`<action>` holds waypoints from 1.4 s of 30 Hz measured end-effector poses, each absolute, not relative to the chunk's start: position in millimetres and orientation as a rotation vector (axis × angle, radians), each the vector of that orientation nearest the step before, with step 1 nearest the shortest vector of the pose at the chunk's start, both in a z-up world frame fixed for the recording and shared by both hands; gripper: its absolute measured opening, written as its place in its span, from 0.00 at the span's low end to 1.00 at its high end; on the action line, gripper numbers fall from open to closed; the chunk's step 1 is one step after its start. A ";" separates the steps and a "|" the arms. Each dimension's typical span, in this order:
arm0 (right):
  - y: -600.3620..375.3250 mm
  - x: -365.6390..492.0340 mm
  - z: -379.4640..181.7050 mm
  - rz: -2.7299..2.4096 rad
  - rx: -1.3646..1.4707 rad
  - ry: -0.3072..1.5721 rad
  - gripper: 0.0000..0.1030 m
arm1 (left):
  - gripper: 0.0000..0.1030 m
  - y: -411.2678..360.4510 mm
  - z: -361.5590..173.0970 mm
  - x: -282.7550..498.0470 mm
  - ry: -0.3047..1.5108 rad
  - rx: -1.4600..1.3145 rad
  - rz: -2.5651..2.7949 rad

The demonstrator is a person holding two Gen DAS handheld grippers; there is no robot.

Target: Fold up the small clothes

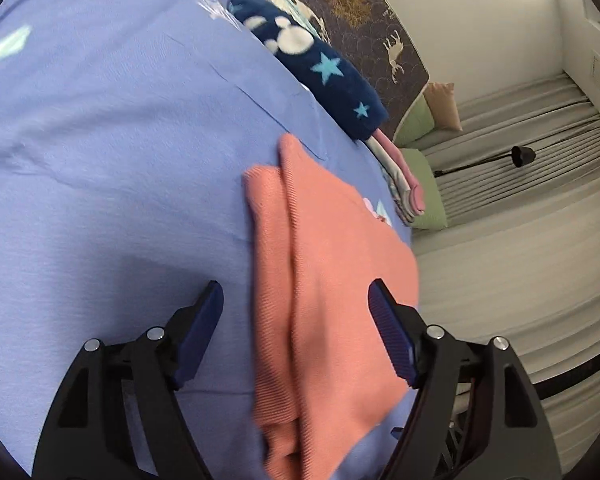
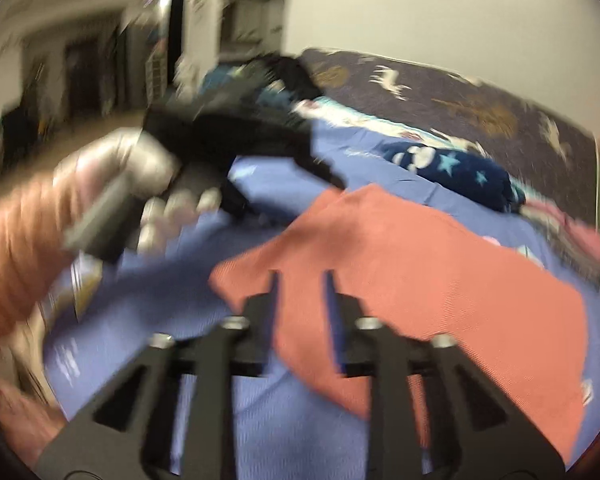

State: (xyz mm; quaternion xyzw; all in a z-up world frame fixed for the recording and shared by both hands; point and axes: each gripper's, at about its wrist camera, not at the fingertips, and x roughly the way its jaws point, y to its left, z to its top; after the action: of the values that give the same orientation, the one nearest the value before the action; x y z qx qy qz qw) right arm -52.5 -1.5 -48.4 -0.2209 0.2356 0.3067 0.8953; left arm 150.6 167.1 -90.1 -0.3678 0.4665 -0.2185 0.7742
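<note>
Over the blue bedsheet (image 1: 100,160) both claws hang empty, left claw (image 1: 296,328) spread wide, right claw (image 2: 300,276) partly apart, above the folded salmon garment (image 1: 324,264), right view too smeared for detail

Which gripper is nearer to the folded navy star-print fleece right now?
Left, as far as the views show. The left gripper straddles the salmon garment just short of the fleece; the right gripper sits at the garment's far corner.
</note>
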 end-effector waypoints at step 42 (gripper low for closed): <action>27.8 -8.2 -32.1 0.363 -0.427 0.419 0.08 | 0.08 105.2 -84.0 222.9 1.042 -0.822 -0.619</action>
State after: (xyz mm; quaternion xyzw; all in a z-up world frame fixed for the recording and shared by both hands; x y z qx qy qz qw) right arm -8.2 27.8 -32.1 -0.2092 0.2051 0.1776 0.9395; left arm 222.9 105.2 -84.0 -0.3755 0.4755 -0.2824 0.7437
